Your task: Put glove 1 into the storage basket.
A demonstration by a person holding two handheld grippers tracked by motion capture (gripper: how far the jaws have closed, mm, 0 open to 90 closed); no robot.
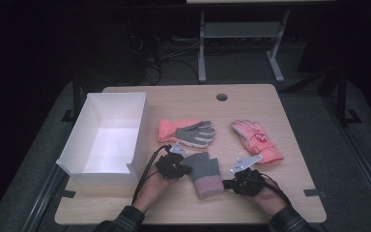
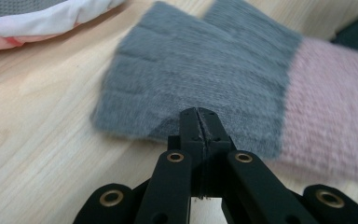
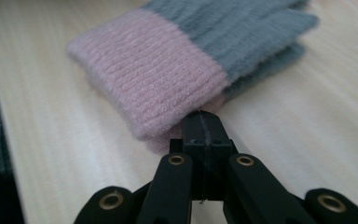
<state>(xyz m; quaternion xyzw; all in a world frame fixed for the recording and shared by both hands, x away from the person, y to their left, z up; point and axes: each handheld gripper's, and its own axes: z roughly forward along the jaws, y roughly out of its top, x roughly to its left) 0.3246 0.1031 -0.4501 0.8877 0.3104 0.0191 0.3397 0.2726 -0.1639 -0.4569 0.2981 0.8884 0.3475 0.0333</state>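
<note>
Dark floor surrounds the wooden bench (image 1: 251, 101); from above, a grey-and-pink mitten (image 1: 204, 174) lies between the left tool (image 1: 186, 166) and right tool (image 1: 227, 183). Left gripper view: jaws pressed together, tips at the mitten's (image 2: 205, 79) grey edge. Right gripper view: jaws together, tips against its (image 3: 154, 79) pink cuff.

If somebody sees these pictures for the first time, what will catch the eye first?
First, the grey glove with a pink cuff near the front edge of the table, with the left gripper and the right gripper, both shut, at its two sides. Next, the big white box on the left. Behind the glove lie a pink and grey glove and a pink glove.
</note>
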